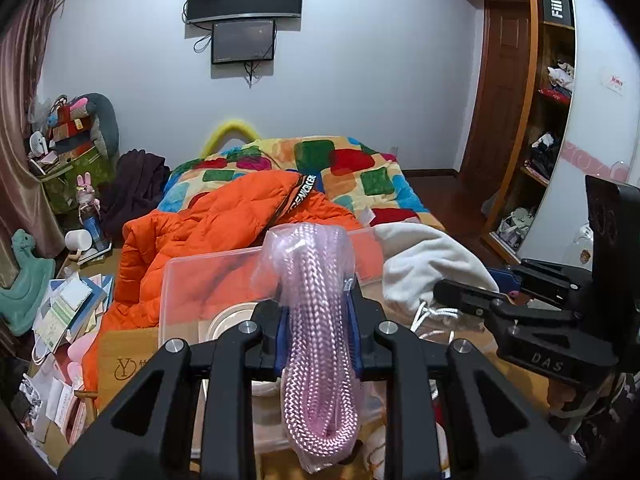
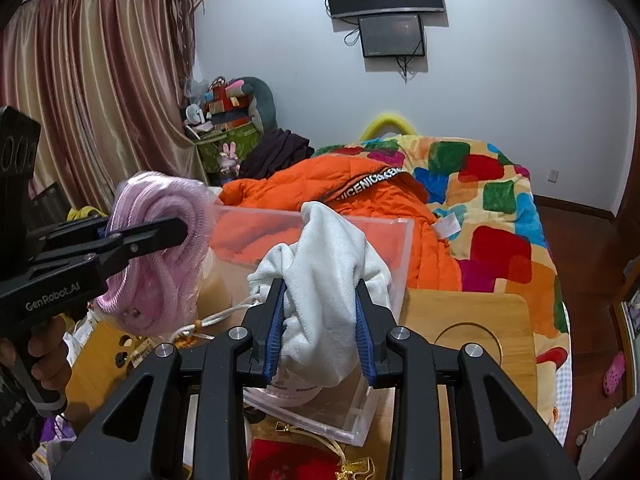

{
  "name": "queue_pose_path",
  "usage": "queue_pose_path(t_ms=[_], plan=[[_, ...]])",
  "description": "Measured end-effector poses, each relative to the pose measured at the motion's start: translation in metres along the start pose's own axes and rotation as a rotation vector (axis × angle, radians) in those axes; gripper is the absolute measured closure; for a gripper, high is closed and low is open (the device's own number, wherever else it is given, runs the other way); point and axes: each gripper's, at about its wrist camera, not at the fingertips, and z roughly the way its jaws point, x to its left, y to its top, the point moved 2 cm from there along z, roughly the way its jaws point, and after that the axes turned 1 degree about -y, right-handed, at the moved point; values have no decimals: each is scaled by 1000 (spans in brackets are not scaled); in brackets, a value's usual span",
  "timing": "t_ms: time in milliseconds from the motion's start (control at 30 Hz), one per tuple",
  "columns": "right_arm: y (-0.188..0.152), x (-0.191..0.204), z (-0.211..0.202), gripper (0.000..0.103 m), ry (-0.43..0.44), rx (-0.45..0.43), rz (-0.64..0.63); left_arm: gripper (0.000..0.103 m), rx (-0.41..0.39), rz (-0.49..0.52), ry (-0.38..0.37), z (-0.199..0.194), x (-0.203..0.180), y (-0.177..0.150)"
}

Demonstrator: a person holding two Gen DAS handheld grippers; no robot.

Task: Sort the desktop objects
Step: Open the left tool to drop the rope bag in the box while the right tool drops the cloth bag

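The left tongs (image 1: 316,328) are clamped on a pink braided rope (image 1: 316,320) sealed in a clear plastic bag; the bundle stands upright between the blue pads (image 1: 357,344), its top rising well past the fingertips and its lower loop hanging back toward the camera. From the right wrist view the same left tongs (image 2: 182,230) reach in from the left, with the coiled rope (image 2: 160,248) pinched and bulging on both sides of the fingers, held in the air above the bench (image 2: 480,320) and just left of the clear plastic box (image 2: 394,264). The right tongs (image 2: 320,320) are closed on a bunched white cloth pouch (image 2: 328,280), which fills the gap between the pads (image 2: 366,340) and sticks up over the near wall of the box; its white drawstring cord (image 2: 224,314) trails down to the left toward the bench. In the left wrist view the right tongs (image 1: 444,292) come in from the right, and the white pouch (image 1: 432,264) sits at their tip, beside the right end of the box (image 1: 176,280). A roll of tape (image 1: 232,320) lies inside the box. Behind it, an orange down jacket (image 1: 216,224) is heaped on the bed (image 1: 376,180) with its patchwork blanket.
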Motion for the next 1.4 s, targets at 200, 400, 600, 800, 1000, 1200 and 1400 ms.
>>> queue_pose_path(t_ms=[200, 400, 600, 800, 1000, 1200, 1400], plan=[[-7, 0, 13, 73, -7, 38, -10, 79, 39, -2, 17, 15, 2, -4], [-8, 6, 17, 70, -29, 41, -43, 71, 66, -5, 36, 26, 5, -10], [-5, 13, 14, 69, -61, 23, -80, 39, 42, 21, 84, 22, 2, -9], [0, 19, 4, 69, -74, -2, -102, 28, 37, 1, 99, 18, 8, -8], [-2, 22, -3, 69, -84, -4, -102, 10, 38, -31, 112, 12, 15, -7], [-4, 24, -10, 69, -88, -5, -93, 3, 16, -22, 115, -4, 13, -7], [-2, 28, -20, 68, -93, -22, -97, 0, -26, -35, 53, -24, 14, -5]])
